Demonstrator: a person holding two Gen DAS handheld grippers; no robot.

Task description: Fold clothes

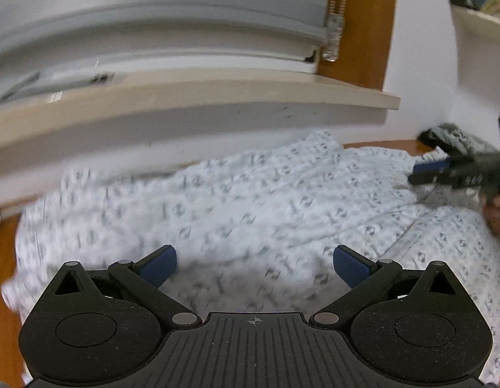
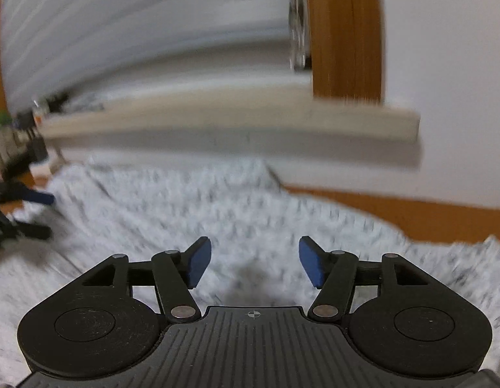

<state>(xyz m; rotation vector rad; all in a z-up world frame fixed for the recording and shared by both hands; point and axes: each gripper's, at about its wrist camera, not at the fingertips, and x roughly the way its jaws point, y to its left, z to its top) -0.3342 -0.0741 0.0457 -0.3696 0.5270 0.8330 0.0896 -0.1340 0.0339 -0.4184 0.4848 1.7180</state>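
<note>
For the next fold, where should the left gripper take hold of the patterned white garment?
Probably the near left edge of the garment, approached from the left side over the bare wooden tabletop. There the cloth ends in a free border, which open fingers could slide around.

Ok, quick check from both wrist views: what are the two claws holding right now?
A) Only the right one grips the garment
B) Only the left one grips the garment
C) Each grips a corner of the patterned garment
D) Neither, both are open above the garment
D: the left claw and the right claw both show blue pads spread apart with nothing between them, above the white patterned garment.
</note>
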